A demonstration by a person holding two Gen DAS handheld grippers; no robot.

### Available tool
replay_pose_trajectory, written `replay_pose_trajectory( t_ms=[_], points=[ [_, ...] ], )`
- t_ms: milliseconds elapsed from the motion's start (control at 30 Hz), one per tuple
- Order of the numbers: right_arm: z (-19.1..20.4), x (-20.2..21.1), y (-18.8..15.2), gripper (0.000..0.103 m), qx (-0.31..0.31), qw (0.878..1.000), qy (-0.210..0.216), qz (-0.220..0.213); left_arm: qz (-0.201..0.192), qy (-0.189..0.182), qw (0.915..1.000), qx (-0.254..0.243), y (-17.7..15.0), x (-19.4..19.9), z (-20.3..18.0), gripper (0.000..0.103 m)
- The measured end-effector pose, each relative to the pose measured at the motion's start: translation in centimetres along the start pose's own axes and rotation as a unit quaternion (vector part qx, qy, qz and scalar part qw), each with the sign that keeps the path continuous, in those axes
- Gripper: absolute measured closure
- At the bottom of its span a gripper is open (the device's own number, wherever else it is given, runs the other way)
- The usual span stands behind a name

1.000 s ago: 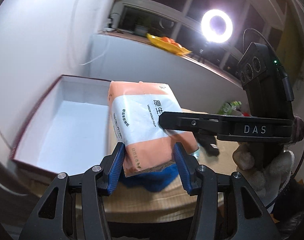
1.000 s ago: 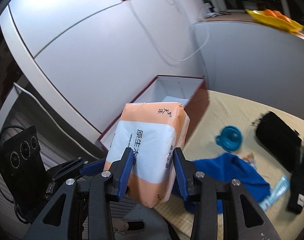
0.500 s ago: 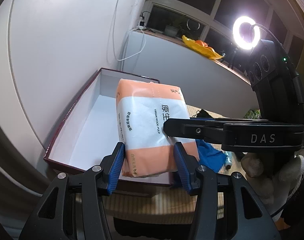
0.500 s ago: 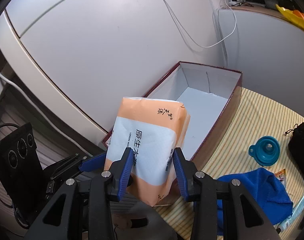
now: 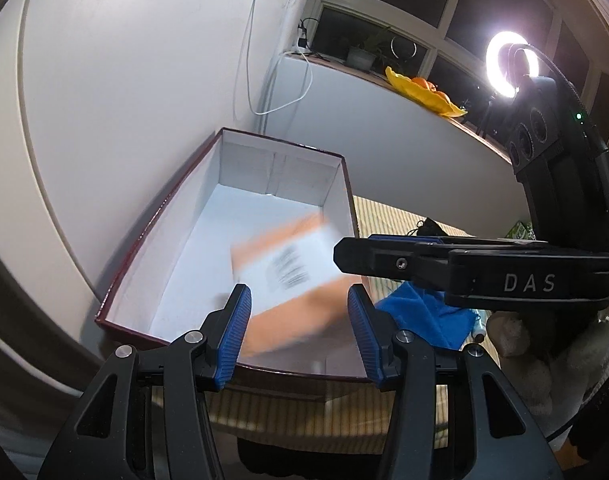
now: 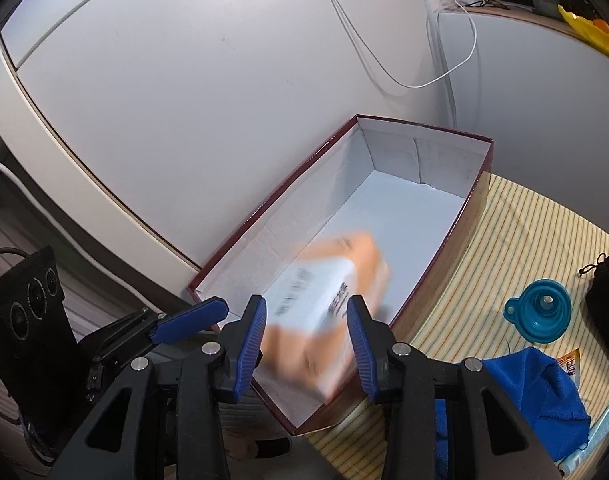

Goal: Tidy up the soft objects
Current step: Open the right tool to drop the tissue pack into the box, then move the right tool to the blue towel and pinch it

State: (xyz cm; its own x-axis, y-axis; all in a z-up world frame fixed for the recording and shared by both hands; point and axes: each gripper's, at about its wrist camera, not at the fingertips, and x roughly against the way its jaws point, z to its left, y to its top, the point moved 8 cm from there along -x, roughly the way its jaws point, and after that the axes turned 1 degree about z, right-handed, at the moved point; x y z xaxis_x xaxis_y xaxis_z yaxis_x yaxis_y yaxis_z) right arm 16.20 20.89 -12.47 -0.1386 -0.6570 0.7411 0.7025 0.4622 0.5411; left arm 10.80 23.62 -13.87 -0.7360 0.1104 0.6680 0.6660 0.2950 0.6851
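The orange-and-white tissue pack (image 5: 292, 280) is motion-blurred inside the open maroon box (image 5: 156, 224), over the white floor at the box's near end; whether it touches the bottom cannot be told. The left gripper (image 5: 298, 334) hangs above the near rim with its blue-padded jaws spread wide and nothing between them. The right gripper (image 6: 306, 344) is likewise released, jaws apart, the blurred pack (image 6: 324, 316) showing in the gap below them without touching either pad.

The left wrist view shows the right gripper from the side, a black bar marked DAS crossing above the box's right wall, a white-gloved hand (image 5: 544, 364) under it, a lit ring light (image 5: 511, 65) and a yellow dish with oranges (image 5: 424, 90) on the ledge. The right wrist view instead shows the striped mat (image 6: 484, 248) beside the box, with a teal funnel (image 6: 538, 310), a crumpled blue cloth (image 6: 532, 392) and a black pouch (image 6: 608, 280), and one blue finger of the left gripper poking in at lower left.
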Motion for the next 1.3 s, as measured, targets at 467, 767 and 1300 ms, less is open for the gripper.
replay_pose_trajectory(
  t_ms=[467, 767, 1300],
  points=[
    [-1.2, 2.4, -0.2, 0.056, -0.002, 1.000, -0.015, -0.022, -0.002, -0.007, 1.0000, 0.001, -0.2, 0.2, -1.0, 0.054],
    [-4.9, 5.6, -1.3, 0.051, -0.027, 0.999, -0.027, -0.039, 0.004, -0.022, 0.9997, -0.009, -0.7, 0.4, -3.5, 0.054],
    [-15.2, 11.5, -6.1, 0.041, -0.073, 0.995, -0.059, -0.041, 0.052, -0.068, 0.9953, -0.045, -4.7, -1.2, -10.9, 0.047]
  ],
)
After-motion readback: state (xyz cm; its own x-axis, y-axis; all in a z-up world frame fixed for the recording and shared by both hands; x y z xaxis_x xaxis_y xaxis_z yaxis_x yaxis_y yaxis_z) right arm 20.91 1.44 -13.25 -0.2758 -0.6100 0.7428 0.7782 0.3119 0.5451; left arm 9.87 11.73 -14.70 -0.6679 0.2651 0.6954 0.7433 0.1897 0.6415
